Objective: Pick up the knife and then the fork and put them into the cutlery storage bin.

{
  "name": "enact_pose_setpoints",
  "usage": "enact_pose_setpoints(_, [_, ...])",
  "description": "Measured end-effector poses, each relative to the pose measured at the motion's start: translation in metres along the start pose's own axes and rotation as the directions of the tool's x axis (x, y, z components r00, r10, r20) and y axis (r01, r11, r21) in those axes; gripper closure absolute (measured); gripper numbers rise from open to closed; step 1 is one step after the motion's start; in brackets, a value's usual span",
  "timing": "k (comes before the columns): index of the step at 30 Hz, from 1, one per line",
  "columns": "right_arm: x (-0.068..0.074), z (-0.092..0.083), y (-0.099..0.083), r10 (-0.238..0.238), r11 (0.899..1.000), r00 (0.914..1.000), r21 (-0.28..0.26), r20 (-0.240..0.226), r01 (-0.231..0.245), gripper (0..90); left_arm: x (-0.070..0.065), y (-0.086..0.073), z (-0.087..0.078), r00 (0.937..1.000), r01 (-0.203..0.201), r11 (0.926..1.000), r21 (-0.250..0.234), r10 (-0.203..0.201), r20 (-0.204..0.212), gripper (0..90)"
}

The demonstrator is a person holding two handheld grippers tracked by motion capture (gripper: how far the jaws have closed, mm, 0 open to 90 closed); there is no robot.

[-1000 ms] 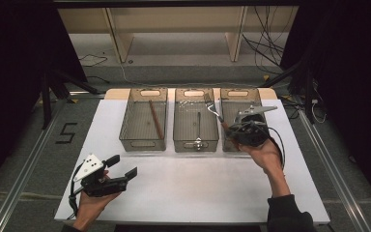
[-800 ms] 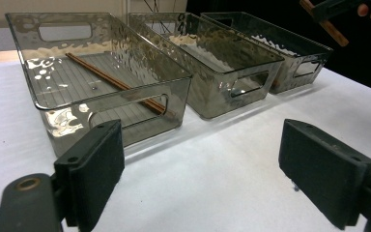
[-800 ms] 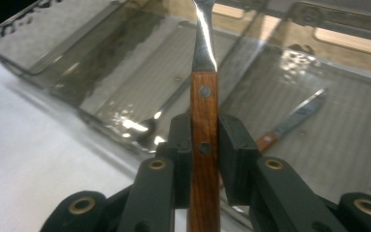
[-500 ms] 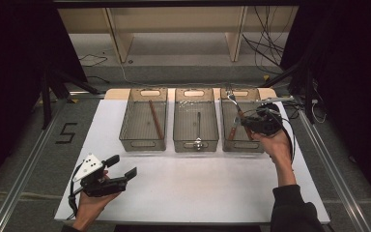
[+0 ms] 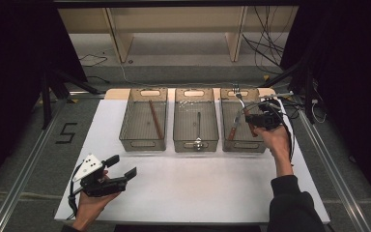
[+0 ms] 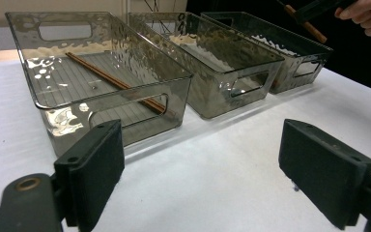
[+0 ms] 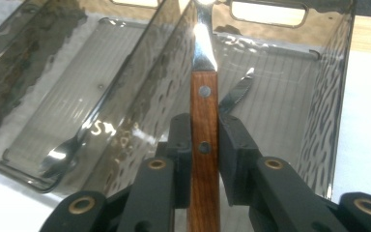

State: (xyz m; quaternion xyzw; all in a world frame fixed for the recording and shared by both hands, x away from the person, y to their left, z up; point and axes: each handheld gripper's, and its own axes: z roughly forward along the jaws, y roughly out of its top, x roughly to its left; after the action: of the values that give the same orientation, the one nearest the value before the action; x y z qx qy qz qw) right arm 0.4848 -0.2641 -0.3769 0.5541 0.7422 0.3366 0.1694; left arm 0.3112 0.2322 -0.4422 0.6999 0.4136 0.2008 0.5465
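Right tool [image 5: 249,117] clamped on the wooden handle of a fork [image 7: 204,130], the two pads pressing the handle from either side. The fork is held in the air over the right-hand bin [image 5: 258,145], its metal end toward the bin's far wall; a knife [image 7: 235,93] lies on that bin's floor beneath it. Taking the right-hand bin as landmark: the middle bin [image 5: 195,143] stands just beside it and holds a spoon [image 5: 198,133]; the left-hand bin [image 5: 142,142], one place farther along the row, holds chopsticks [image 5: 155,119]. Left tool [image 5: 124,166] rests low over the white tabletop [image 5: 198,188], well apart from the landmark on the person's side, jaws wide with nothing between them.
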Motion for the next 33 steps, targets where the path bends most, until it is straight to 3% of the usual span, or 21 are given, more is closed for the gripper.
enact_pose_setpoints(9, [-0.008,0.013,-0.005,0.020,0.999,0.9996,0.041,0.020,-0.021,77.0,0.000,0.000,0.000,1.0000,-0.001,1.0000,0.001,0.001,-0.001,15.9])
enact_pose_setpoints(22, [-0.006,0.033,-0.012,0.027,0.994,0.9994,0.109,0.023,-0.030,75.3,0.000,0.000,0.000,1.0000,0.000,1.0000,0.002,0.000,0.000,15.9])
enact_pose_setpoints(25, [-0.006,0.034,-0.012,0.040,0.993,0.9992,0.110,-0.002,-0.040,61.8,0.000,0.000,0.000,1.0000,0.000,1.0000,0.004,0.000,0.000,15.9])
enact_pose_setpoints(33, [0.003,0.019,-0.011,0.001,0.998,0.9985,0.065,-0.055,0.003,46.5,0.000,0.000,0.000,1.0000,-0.001,1.0000,0.004,0.001,-0.001,15.9])
